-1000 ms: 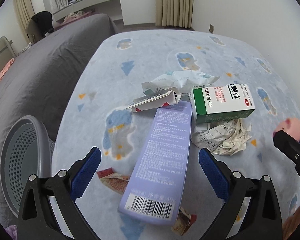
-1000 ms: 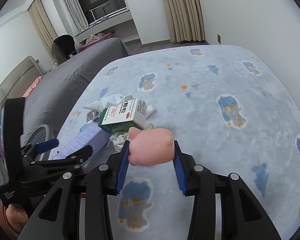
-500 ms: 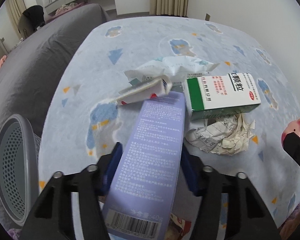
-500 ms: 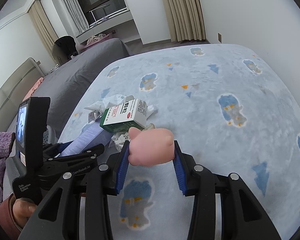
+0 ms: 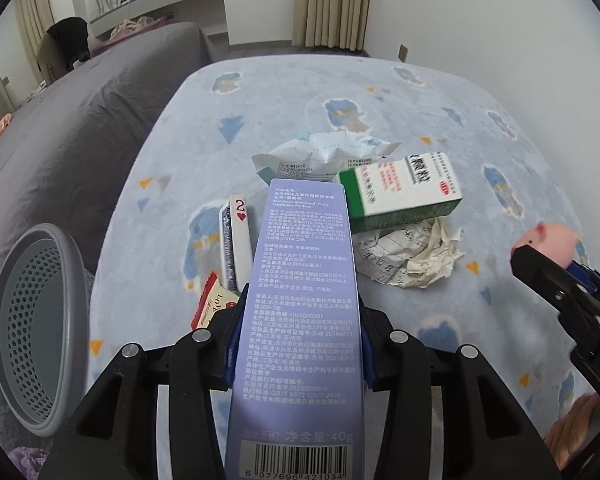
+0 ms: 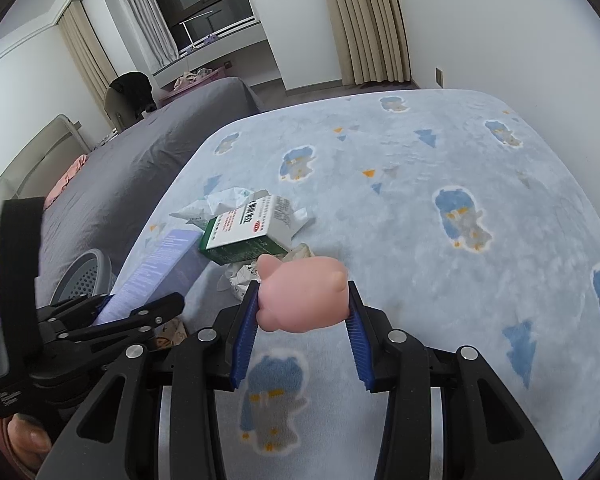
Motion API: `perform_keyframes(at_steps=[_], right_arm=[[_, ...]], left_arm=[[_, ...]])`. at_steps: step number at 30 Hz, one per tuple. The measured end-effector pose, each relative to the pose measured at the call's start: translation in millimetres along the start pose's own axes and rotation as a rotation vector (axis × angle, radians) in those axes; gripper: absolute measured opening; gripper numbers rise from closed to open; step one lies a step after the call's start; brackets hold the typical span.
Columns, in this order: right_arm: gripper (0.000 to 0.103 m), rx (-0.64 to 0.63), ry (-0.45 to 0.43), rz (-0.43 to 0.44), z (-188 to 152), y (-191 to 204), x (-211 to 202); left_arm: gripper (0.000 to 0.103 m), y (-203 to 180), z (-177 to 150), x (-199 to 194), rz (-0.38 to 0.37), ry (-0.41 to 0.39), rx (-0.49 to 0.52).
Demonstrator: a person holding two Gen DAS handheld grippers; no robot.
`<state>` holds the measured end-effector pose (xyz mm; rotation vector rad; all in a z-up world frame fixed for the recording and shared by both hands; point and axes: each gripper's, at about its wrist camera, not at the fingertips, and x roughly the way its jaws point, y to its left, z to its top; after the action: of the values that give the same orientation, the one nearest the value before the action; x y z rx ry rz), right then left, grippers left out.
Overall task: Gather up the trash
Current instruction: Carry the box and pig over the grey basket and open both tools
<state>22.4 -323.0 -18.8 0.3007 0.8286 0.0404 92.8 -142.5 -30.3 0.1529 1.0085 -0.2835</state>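
Observation:
A long purple box (image 5: 304,248) stands between the blue pads of my left gripper (image 5: 298,312); the jaws are closing and the pads press its sides. Its far end is raised off the blue patterned blanket (image 5: 460,120). Under and around it lie a folded playing card (image 5: 238,236), a red snack wrapper (image 5: 212,304), a green-and-white medicine box (image 5: 400,192), crumpled paper (image 5: 412,256) and a white torn packet (image 5: 320,156). My right gripper (image 6: 302,286) is shut on a pink pig toy (image 6: 304,304), hovering right of the pile.
A grey perforated bin (image 5: 32,328) stands at the blanket's left edge, beside a grey bed cover (image 5: 80,120). White walls and curtains close off the far side. A hand (image 6: 24,436) holds the left gripper's handle.
The left jaws went from wide open around the purple box to pressed on its sides. The box's far end lifted, uncovering the playing card and red wrapper. The right gripper stayed still.

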Motion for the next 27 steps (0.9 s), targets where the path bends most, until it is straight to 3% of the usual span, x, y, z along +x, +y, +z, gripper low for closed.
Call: perform_keyframes(at_steps=[10,17,27], right_arm=[[0.04,-0.034,-0.022,-0.02,-12.0,19.2,-14.7],[0.04,-0.057,-0.028,-0.012,-27.4,48.5,-26.5],[0.04,-0.136,-0.004,0.038,-39.5,113.5,-21.4]], left_arm=[[0.043,17.1,-18.8,-52.9,-0.016,-0.085,-0.019],[0.043,52.2,-36.0,-84.4,0.035,-0.149,-0.05],[0.043,119.3,-63.2,-97.5,0.113,-0.185,-0.137]])
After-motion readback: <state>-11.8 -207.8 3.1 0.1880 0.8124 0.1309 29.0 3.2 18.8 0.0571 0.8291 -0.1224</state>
